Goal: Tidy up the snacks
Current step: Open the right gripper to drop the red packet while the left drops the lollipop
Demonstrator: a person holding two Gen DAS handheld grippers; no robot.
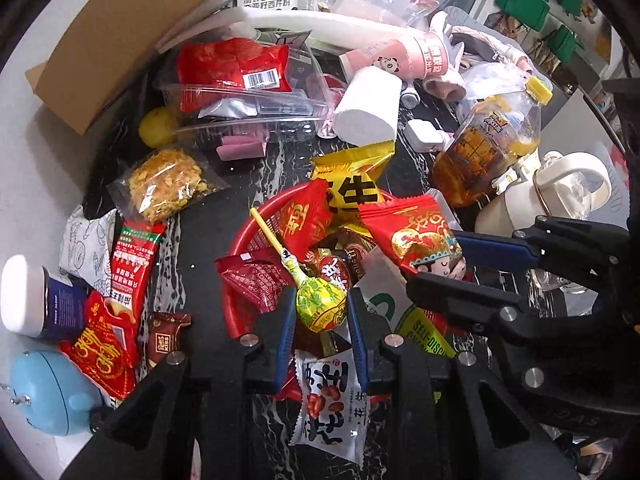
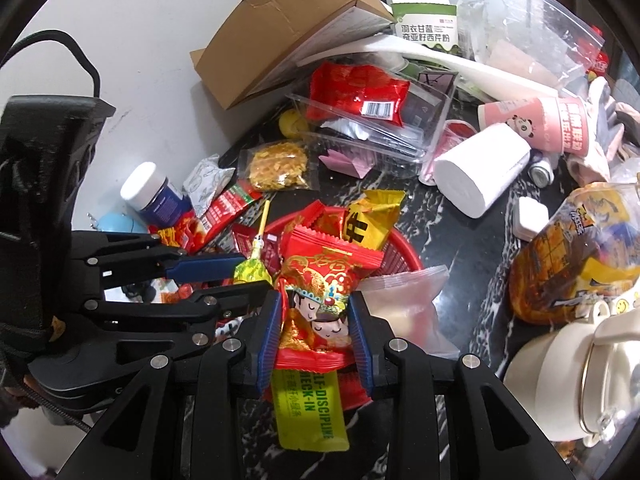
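A red basket [image 1: 240, 240] on the dark marble table holds several snack packets. My left gripper [image 1: 321, 312] is shut on a green-yellow lollipop [image 1: 320, 302] over the basket, its yellow stick pointing up-left. My right gripper [image 2: 316, 320] is shut on a red packet with cartoon faces [image 2: 320, 280], held over the basket [image 2: 400, 256]. The right gripper also shows in the left wrist view [image 1: 440, 264], and the left gripper shows in the right wrist view [image 2: 240, 276] holding the lollipop [image 2: 252, 272]. A yellow packet [image 1: 352, 184] and a peanut packet [image 1: 332, 396] lie at the basket.
Loose snacks lie left of the basket: a red bar [image 1: 130, 264], a red packet [image 1: 100, 352], a clear bag of yellow crisps [image 1: 164, 184]. A clear tray [image 1: 248, 96], cardboard box [image 1: 132, 28], paper roll [image 1: 368, 108], tea bottle [image 1: 488, 148], white kettle [image 2: 572, 368] crowd the table.
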